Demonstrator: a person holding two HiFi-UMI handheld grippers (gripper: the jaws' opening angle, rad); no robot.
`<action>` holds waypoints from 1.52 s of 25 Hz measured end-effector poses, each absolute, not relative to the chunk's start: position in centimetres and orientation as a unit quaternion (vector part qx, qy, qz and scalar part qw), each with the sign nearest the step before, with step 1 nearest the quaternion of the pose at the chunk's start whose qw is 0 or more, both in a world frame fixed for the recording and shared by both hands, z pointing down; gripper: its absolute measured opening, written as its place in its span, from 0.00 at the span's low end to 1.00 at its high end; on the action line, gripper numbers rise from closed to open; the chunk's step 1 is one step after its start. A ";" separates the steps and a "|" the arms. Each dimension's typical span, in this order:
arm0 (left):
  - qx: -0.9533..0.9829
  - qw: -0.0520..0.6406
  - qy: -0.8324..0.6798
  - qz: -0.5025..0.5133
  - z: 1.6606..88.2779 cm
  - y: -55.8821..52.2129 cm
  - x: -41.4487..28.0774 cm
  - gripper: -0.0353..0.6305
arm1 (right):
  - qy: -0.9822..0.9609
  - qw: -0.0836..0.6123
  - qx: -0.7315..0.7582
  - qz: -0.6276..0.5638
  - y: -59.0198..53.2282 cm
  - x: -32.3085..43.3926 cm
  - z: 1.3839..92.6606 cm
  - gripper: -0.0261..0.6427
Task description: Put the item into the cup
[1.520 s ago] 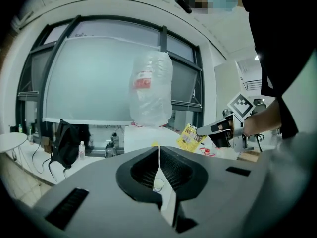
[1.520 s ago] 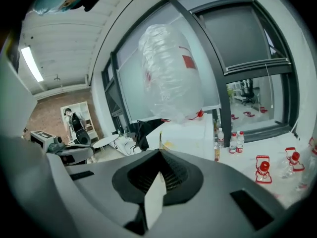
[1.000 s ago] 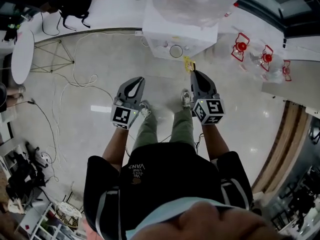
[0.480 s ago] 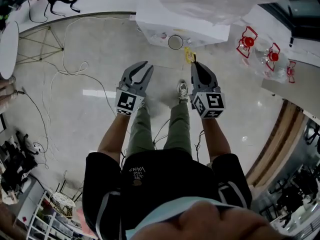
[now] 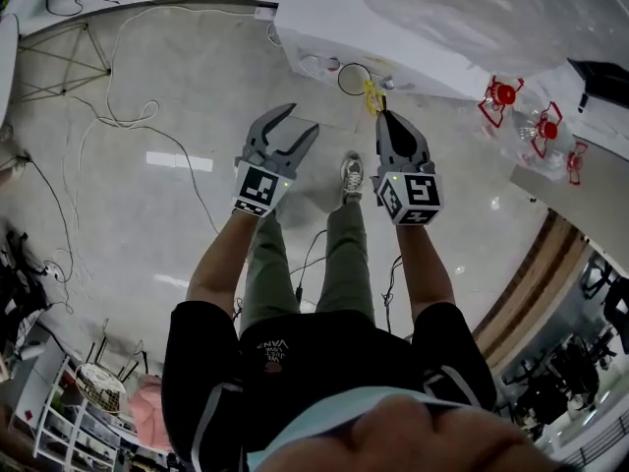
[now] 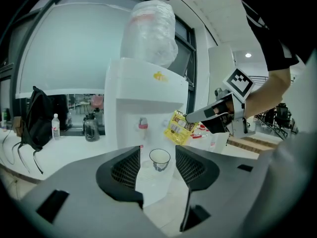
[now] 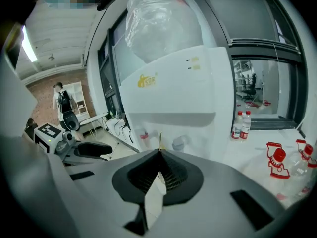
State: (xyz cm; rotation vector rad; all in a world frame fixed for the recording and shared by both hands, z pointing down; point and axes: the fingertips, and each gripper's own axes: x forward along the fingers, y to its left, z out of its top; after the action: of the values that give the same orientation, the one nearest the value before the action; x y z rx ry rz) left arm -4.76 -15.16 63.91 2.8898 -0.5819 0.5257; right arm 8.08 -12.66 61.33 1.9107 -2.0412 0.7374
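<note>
The right tongs (image 5: 385, 116) are pinching the yellow sachet (image 6: 179, 128) by its edge; it is probably light, floppy and slippery. The left tongs (image 5: 299, 122) have just been opening and are holding nothing.

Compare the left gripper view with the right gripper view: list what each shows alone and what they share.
Left gripper view only: the cup on the tray of the water dispenser, the black backpack, and the right gripper shut on the yellow packet. Right gripper view only: the left gripper, whose jaws have just been opening with nothing between them, and two water bottles at the window. Both: the water dispenser and the packet, edge-on in the right gripper view.
</note>
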 end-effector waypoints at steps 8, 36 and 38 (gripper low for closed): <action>0.966 0.057 -0.179 0.176 68.8 -15.4 -3.1 0.48 | -0.711 0.131 0.647 0.241 -14.4 7.8 65.4 0.10; 0.959 0.007 -0.126 0.255 81.8 -17.5 4.9 0.54 | -0.748 0.233 0.575 0.234 -18.2 8.2 75.4 0.10; 0.959 0.000 -0.120 0.258 81.9 -17.5 5.4 0.54 | -0.748 0.241 0.570 0.238 -18.1 8.1 76.0 0.10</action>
State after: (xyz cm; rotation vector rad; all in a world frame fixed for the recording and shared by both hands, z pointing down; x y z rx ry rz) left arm 5.39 -17.47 81.93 3.0120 -0.3758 0.8097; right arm 8.12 -18.15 76.04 1.5602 -2.0464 0.6514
